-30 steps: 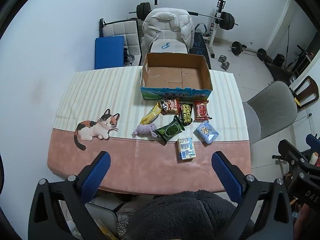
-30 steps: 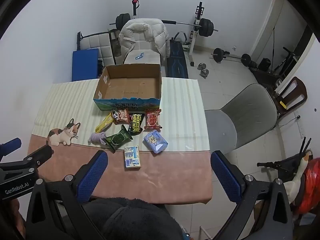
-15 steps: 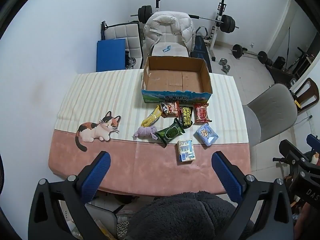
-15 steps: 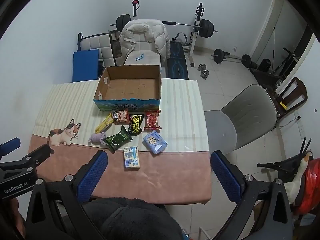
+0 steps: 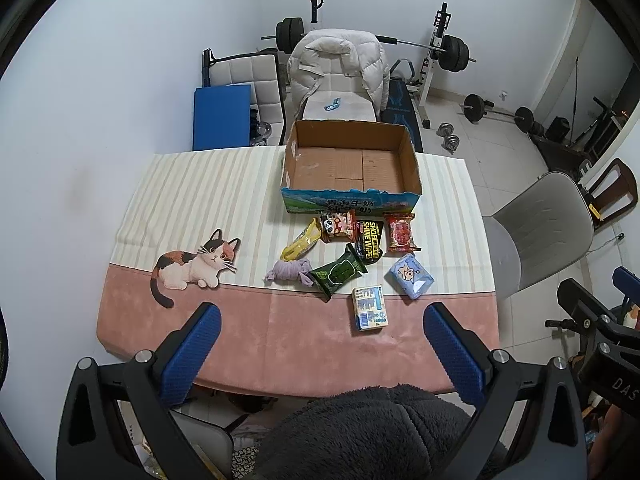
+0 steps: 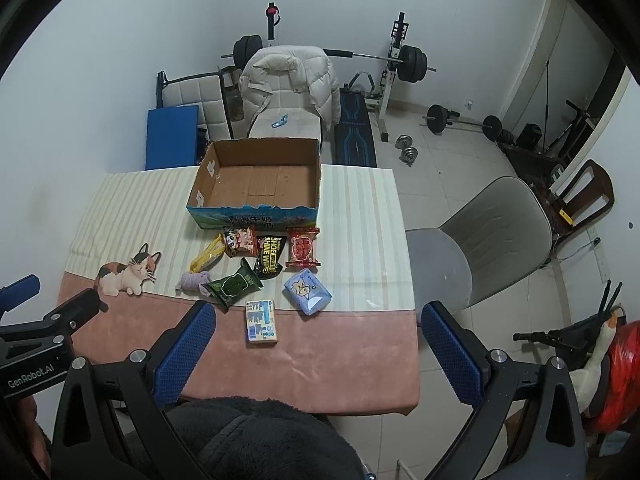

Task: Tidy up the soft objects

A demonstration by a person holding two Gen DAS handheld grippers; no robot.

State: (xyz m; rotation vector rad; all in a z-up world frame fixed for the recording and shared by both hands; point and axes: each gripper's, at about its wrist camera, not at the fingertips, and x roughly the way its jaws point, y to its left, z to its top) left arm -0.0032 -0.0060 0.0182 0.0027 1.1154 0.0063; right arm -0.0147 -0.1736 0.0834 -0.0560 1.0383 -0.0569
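Note:
An open cardboard box (image 5: pixel 352 164) (image 6: pixel 260 178) stands empty at the far side of the table. In front of it lie several soft packs: a yellow pack (image 5: pixel 300 240), a panda snack (image 5: pixel 338 226), black shoe wipes (image 5: pixel 370 242), a red pack (image 5: pixel 401 232), a green pack (image 5: pixel 338 274), a purple cloth toy (image 5: pixel 290 271), a light blue tissue pack (image 5: pixel 409 276) and a small blue-white pack (image 5: pixel 370 308). My left gripper (image 5: pixel 320 350) and right gripper (image 6: pixel 318 350) are both open and empty, held high above the table's near edge.
The table wears a striped and pink cloth with a cat print (image 5: pixel 196 266). A grey chair (image 6: pixel 480 240) stands right of the table. A chair with a white jacket (image 5: pixel 338 72), a blue mat (image 5: pixel 222 116) and weights stand behind.
Both grippers have tilted or risen slightly, so the table and box sit a little lower in both views. Nothing on the table has moved.

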